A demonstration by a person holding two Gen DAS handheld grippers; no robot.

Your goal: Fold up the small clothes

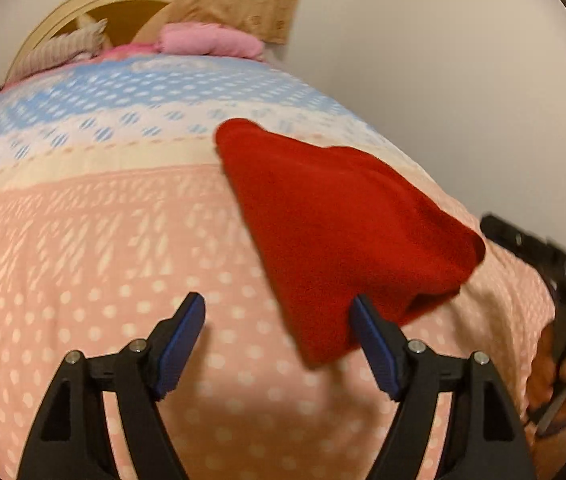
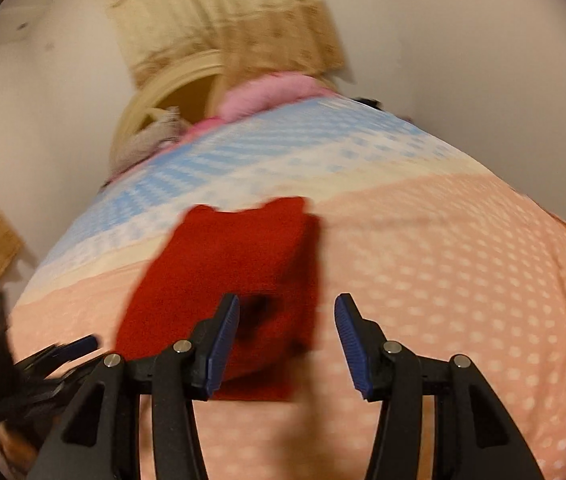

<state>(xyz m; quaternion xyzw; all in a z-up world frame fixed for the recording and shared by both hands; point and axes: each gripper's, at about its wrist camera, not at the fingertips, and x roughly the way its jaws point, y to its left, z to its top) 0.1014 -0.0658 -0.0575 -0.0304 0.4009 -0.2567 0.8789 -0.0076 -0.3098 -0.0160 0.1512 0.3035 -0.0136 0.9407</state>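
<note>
A folded red garment (image 1: 343, 220) lies flat on the pink dotted bedspread (image 1: 83, 240). My left gripper (image 1: 278, 302) hovers open just off its near left corner. The right finger (image 1: 371, 336) overlaps the cloth's edge in the picture, and nothing is pinched. In the right wrist view the same red garment (image 2: 235, 256) sits ahead and to the left. My right gripper (image 2: 288, 300) is open above its near right edge, over the bedspread (image 2: 463, 260), holding nothing. Both views are motion-blurred.
At the bed's far end lie a pink bundle (image 1: 211, 40) and a grey striped garment (image 1: 59, 50) against a cream headboard (image 1: 95, 4). A beige curtain (image 2: 223, 12) hangs behind. A hand (image 1: 563, 376) shows at the right edge.
</note>
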